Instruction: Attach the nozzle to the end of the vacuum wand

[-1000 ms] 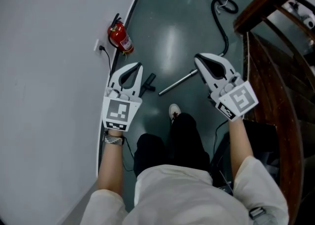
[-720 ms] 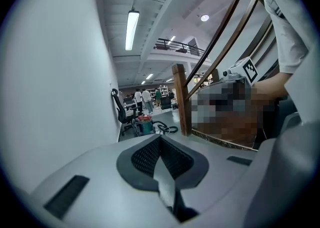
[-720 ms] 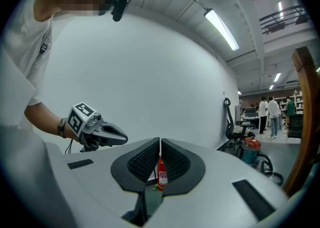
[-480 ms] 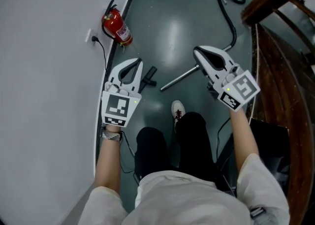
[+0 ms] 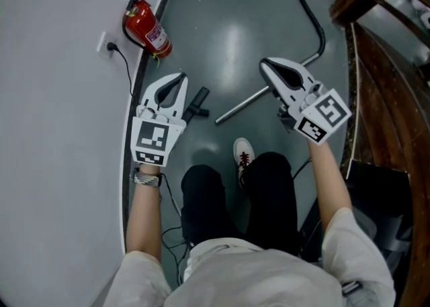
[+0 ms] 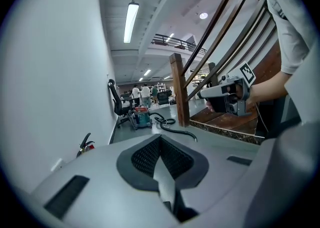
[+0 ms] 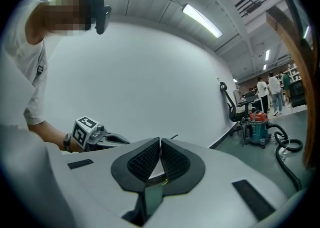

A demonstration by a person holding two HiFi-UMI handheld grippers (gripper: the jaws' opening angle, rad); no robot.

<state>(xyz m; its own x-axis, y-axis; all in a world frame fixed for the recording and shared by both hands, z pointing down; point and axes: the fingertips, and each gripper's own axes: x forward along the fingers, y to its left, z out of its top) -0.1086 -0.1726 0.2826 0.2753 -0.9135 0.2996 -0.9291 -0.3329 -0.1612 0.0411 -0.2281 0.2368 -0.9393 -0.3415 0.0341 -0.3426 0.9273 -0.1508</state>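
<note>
We held two grippers over the floor, both with jaws closed together on nothing: the left gripper (image 5: 179, 77) and the right gripper (image 5: 263, 64). The right one hid the far end of the one metal wand (image 5: 240, 106). One black nozzle (image 5: 197, 103) lay near the wand's near end, not touching it. One hose (image 5: 316, 30) ran off the top edge. Bare floor (image 5: 228, 37) opened ahead, with the wall (image 5: 54, 131) close on the left.

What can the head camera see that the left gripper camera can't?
Only the head view shows the metal wand and the black nozzle lying on the floor, plus the person's shoe. Only the left gripper view shows an office chair, a ceiling light and people standing far away. Both show the red fire extinguisher, the black hose and the right gripper.
</note>
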